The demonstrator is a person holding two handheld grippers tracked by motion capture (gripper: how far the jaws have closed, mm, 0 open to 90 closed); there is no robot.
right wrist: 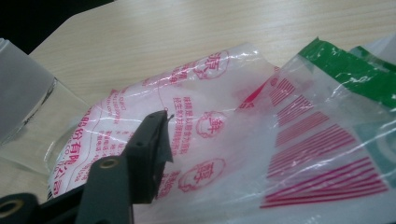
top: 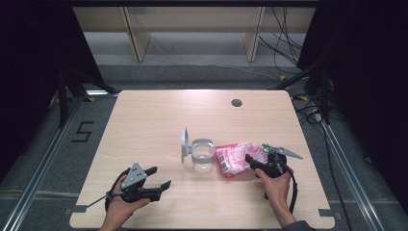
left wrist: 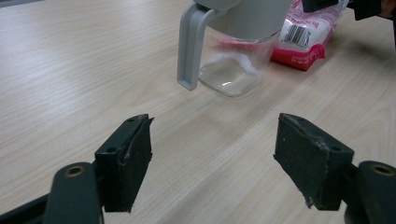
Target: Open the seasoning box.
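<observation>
Pale wood-grain laminate covers my table (top: pixel 159 115), with a small round grommet hole (top: pixel 236 102) near its far edge. Around it the room is dark: black curtains at both sides, grey floor, a taped "5" (top: pixel 82 131) on the floor to my left, cables (top: pixel 284 43) trailing at the far right, and light wooden legs of other furniture beyond.

From the high view, a clear plastic jar (top: pixel 202 156) stands near the table's middle, its grey lid (top: pixel 184 142) flipped up on its left side. Just to its right lies a pink-and-white printed bag (top: pixel 233 159).

My left gripper (top: pixel 156 186) rests low near the front left, well apart from the jar, jaws spread wide with nothing between them. Its own view adds the jar's transparent base, the hanging grey lid and a barcode (left wrist: pixel 296 33) on the bag.

My right gripper (top: pixel 253 160) sits at the bag's right end. Its view shows red characters and stripes, a green strip (right wrist: pixel 355 70) on the film, and one jaw pressed against the bag; the other is hidden behind the plastic, so I cannot tell whether it is clenched.
</observation>
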